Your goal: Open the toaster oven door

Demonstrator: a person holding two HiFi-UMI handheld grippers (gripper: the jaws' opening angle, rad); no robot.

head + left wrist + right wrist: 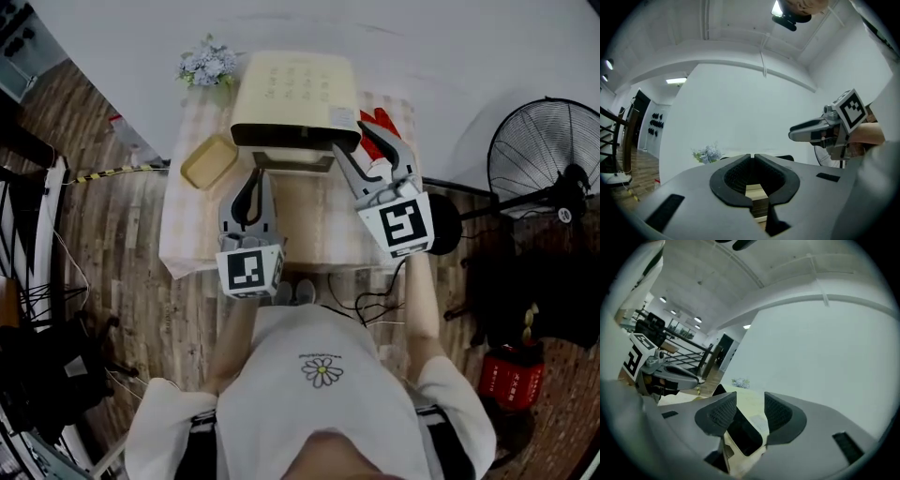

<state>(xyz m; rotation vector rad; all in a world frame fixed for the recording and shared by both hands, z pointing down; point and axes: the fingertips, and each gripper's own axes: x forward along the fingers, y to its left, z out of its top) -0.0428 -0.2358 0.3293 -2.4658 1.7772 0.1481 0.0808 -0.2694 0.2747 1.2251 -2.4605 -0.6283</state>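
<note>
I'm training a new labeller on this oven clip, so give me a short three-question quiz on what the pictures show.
1. True or false: the left claw is shut with nothing between its jaws.
2. In the head view, what lies on the table just left of the oven? A) a yellow tray B) a kettle C) a plate of bread
3. Fill in: the right claw stands ___, its jaws apart and gripping nothing.
Key: 1 true; 2 A; 3 open.
</note>
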